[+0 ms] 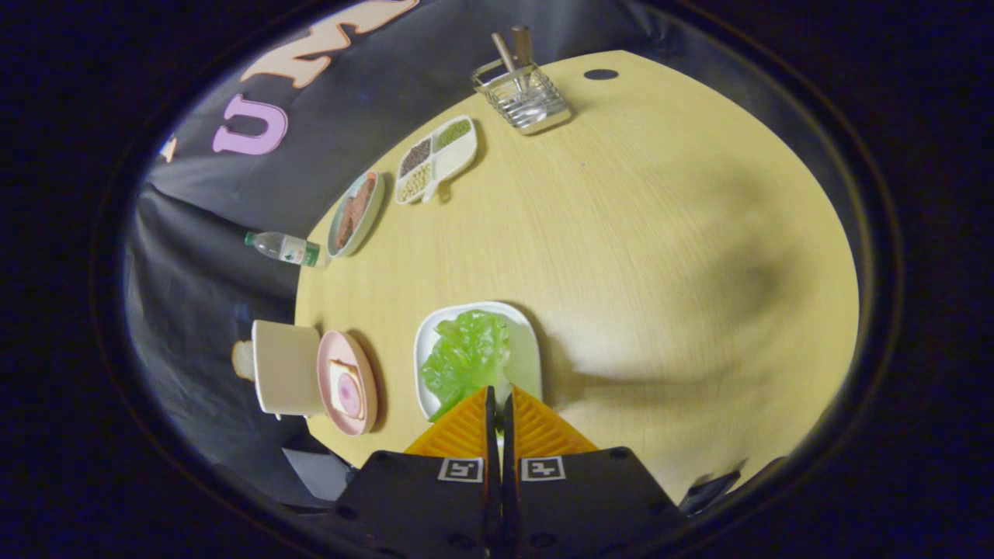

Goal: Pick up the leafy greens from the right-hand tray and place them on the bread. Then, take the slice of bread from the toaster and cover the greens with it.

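Note:
The leafy greens point(466, 357) lie in a crinkled bright green heap on a white tray point(530, 345) on the yellow wooden table. My gripper point(498, 394) is shut, its fingers nearly touching each other with nothing between them. The tips sit over the tray's near edge, right at the rim of the greens. Beside the tray stands a pink plate point(365, 419) bearing a slice of bread point(346, 387) with a round pink slice on top. Beyond that plate is a cream toaster point(286, 366), and a second bread slice point(243, 359) pokes out of its far side.
Farther along the same table edge are a water bottle point(283, 248), a plate of brown meat point(356, 213) and a divided dish of grains point(435, 159). A wire rack with utensils point(524, 97) stands at the far end. Broad bare tabletop point(683, 256) lies on the other side.

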`<act>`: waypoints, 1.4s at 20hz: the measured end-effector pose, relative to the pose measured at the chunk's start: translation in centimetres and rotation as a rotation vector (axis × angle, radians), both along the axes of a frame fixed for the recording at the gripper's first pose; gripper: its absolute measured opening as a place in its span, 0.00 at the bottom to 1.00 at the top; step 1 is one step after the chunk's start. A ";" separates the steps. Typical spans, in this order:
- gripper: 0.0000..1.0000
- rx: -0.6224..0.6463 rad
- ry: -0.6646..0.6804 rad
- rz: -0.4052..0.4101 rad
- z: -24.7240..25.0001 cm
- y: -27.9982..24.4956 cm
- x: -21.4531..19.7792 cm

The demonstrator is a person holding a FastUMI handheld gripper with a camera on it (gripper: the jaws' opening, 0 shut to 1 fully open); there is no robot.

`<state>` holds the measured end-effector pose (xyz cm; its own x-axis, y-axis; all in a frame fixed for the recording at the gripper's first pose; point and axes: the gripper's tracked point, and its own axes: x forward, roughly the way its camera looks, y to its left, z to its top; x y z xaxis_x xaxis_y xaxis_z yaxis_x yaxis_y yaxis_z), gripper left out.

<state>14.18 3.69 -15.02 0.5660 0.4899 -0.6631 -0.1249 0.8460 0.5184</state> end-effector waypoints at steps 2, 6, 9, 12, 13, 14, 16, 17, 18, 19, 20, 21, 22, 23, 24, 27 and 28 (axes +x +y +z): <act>0.04 0.019 -0.019 0.001 1.3 0.2 -0.7; 0.04 0.040 -0.073 0.041 4.2 1.2 -2.2; 0.04 0.077 -0.113 0.063 7.1 2.8 -3.4; 0.04 0.096 -0.152 0.075 9.7 4.4 -4.5; 0.04 0.111 -0.161 0.074 10.7 5.4 -4.9; 0.04 0.127 -0.168 0.073 11.4 6.5 -5.5; 0.04 0.152 -0.180 0.072 12.6 9.0 -6.4; 0.04 0.158 -0.188 0.074 13.2 10.3 -6.8; 0.04 0.166 -0.196 0.077 13.7 11.8 -7.4; 0.04 0.176 -0.204 0.080 14.1 13.3 -7.8; 0.04 0.192 -0.205 0.084 14.7 14.9 -8.3; 0.04 0.206 -0.200 0.091 15.0 16.6 -8.4; 0.04 0.212 -0.196 0.101 14.8 18.3 -8.8; 0.04 0.211 -0.194 0.109 14.6 19.8 -9.0; 0.04 0.214 -0.188 0.120 14.4 21.4 -9.4; 0.04 0.219 -0.168 0.148 13.5 25.7 -9.8; 0.04 0.216 -0.158 0.158 12.9 26.9 -9.9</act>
<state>4.32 30.63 -2.09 0.5591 0.7000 -0.4443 -0.3394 0.6822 0.6476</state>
